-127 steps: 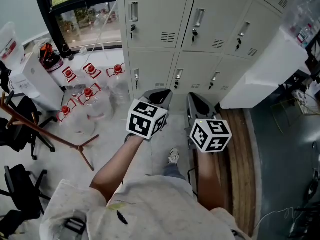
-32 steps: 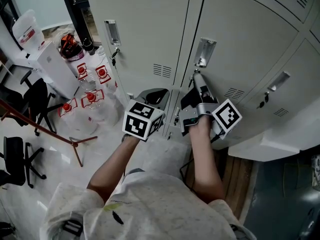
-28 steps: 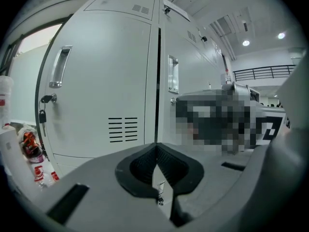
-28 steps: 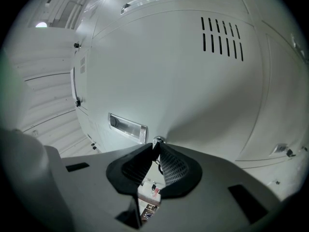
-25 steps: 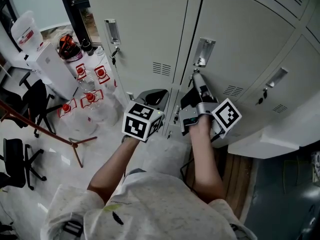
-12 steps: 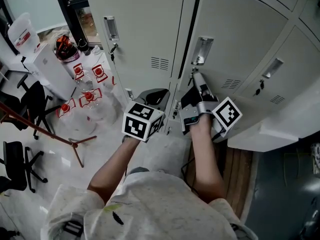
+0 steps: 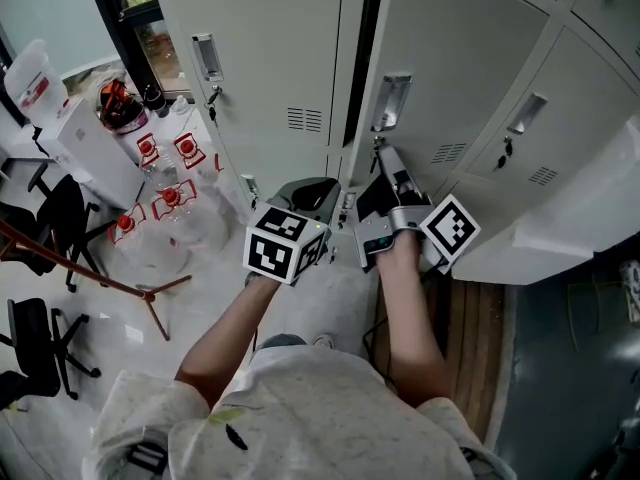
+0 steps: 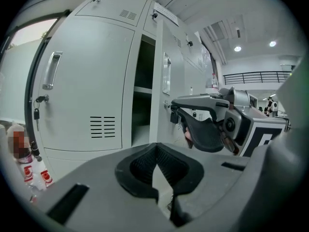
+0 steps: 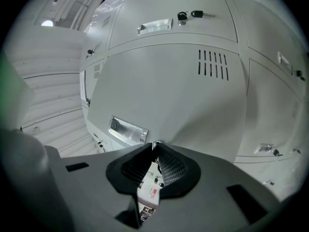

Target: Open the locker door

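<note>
The right gripper [image 9: 155,145] had its ribbed black pads [image 9: 169,166] pressed together on the small metal key [image 8: 174,116] in the lock of the door [image 7: 450,58], just below the door's shiny, recessed rectangular handle [image 7: 390,101]. The door was smooth, pale grey painted sheet metal with a block of narrow vent slots [image 7: 448,153]. It stood ajar, its left edge swung out toward the person, leaving a dark gap [image 7: 362,38]. Seen from the left, that gap showed a shadowed inside with a flat shelf [image 8: 143,88].

The right gripper reached away from the person, rolled so that its black-and-white cube [image 7: 450,230] sat on its right side. A bare forearm [image 7: 410,328] stretched straight behind it.

The left gripper [image 8: 155,146], matte dark grey with the same ribbed pads, had its tips meeting on nothing. It hung near and to the left of the right one, pointing at the lockers without touching them. Its cube [image 7: 285,253] faced up on a bare forearm [image 7: 225,333] angled in from the left.

Further left was a closed door [image 7: 270,48] of the same grey metal.
</note>
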